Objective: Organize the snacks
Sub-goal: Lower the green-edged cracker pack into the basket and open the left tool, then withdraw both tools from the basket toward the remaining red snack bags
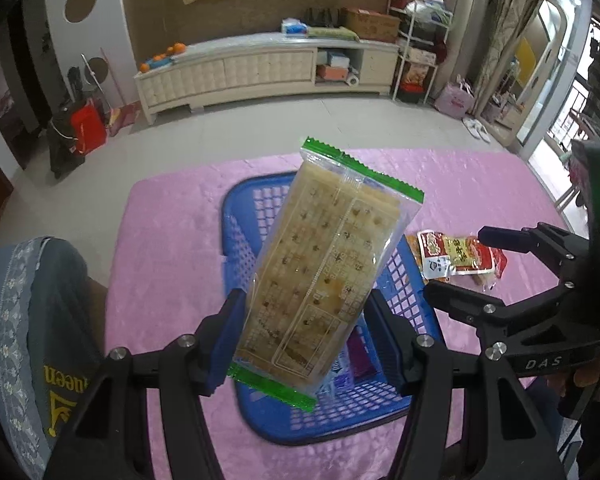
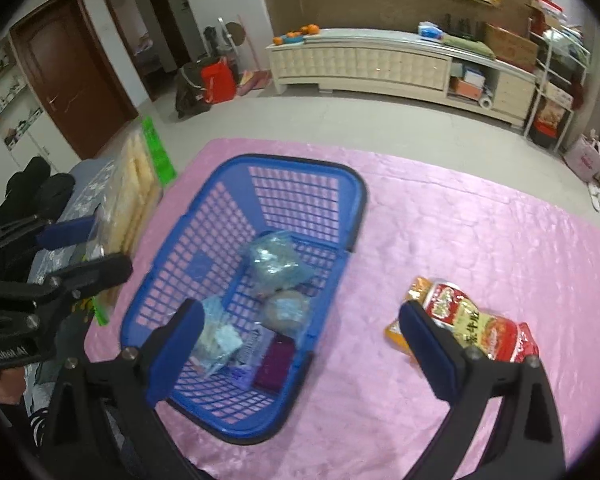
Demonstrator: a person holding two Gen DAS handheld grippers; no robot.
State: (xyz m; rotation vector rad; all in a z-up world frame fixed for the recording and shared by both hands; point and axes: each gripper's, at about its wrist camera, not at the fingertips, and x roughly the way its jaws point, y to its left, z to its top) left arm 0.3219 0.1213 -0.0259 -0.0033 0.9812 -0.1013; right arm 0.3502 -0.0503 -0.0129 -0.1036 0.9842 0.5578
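The left gripper point(image 1: 304, 344) was clamped on the lower part of a green-edged cracker packet point(image 1: 324, 264), which stood tilted between its fingers above the blue basket point(image 1: 404, 280) on the pink cloth point(image 1: 172, 216). The right gripper point(image 2: 300, 344) hung released over the basket's near end. A red-and-yellow snack bag point(image 2: 472, 320) lay on the cloth beside its right finger, outside the basket.

The basket point(image 2: 236, 292) sits on the tablecloth point(image 2: 440, 240) and holds several wrapped snacks point(image 2: 274, 260) — all on its floor. Right of the basket, apart from it, a snack packet point(image 2: 476, 320) lies on the cloth. Above the basket's left side — the cracker pack point(image 1: 320, 264).
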